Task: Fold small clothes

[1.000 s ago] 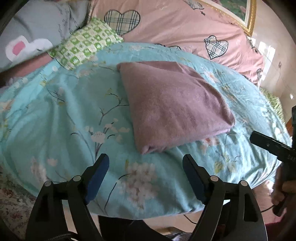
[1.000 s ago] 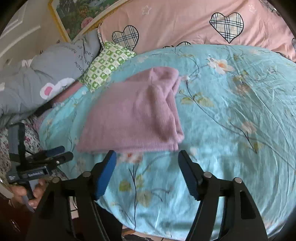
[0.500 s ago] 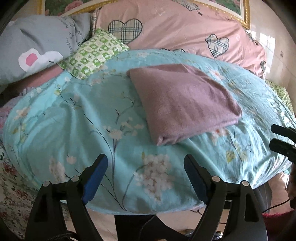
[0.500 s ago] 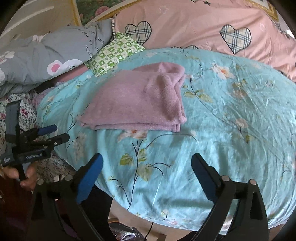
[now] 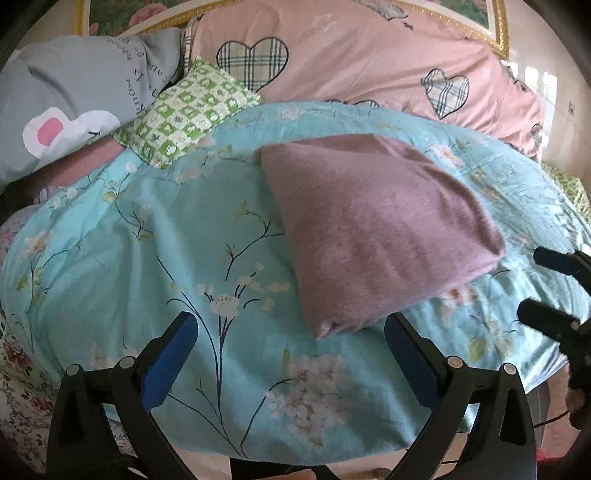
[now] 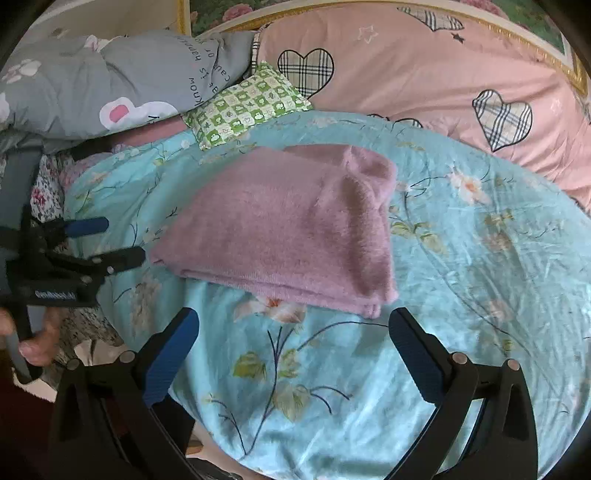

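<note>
A mauve knitted garment (image 5: 373, 225) lies folded into a flat rectangle on the turquoise floral bedspread (image 5: 147, 258); it also shows in the right wrist view (image 6: 288, 229). My left gripper (image 5: 291, 328) is open and empty, low over the near edge of the bed, just short of the garment's near corner. My right gripper (image 6: 293, 325) is open and empty, just short of the garment's near edge. Each gripper shows in the other's view: the right one at the right edge (image 5: 554, 288), the left one at the left edge (image 6: 99, 240), both open.
A green checked pillow (image 5: 184, 110), a grey cartoon duvet (image 5: 74, 96) and a pink heart-print quilt (image 5: 369, 70) lie at the head of the bed. A gold-framed picture (image 5: 495, 26) hangs behind. A floral sheet (image 5: 18, 369) hangs at the left.
Both grippers have drawn back from the garment toward the bed's near edge and risen a little. The folded garment has not moved. Both stay open.
</note>
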{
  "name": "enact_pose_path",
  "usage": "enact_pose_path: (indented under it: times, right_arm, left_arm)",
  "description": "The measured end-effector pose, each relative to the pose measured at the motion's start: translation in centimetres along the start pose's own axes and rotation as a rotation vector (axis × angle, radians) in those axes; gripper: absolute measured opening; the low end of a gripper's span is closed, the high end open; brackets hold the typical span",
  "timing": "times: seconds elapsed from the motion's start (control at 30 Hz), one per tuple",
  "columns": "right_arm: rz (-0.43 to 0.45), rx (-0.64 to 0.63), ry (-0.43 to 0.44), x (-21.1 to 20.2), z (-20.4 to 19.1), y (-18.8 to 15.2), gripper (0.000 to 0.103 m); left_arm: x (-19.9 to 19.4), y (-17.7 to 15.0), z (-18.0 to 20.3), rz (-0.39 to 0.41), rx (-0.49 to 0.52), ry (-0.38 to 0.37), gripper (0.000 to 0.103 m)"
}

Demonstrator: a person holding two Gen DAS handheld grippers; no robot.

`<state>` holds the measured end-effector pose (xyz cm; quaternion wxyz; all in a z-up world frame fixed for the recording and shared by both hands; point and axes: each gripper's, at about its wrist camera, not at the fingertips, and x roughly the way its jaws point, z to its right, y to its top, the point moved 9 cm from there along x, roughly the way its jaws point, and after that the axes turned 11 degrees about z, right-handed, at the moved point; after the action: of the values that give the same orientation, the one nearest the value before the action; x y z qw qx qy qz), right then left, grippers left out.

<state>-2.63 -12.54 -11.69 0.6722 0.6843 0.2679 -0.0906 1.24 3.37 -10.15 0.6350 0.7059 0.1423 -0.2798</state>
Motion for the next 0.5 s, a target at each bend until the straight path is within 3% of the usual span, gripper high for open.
enact_pose_path:
  times: [0.5]
  right_arm:
    - [-0.048, 0.120, 0.016, 3.4, 1.1, 1.1, 0.102]
  left_arm:
    - [1.8, 1.9, 0.9, -0.027, 0.039, 0.001, 0.102]
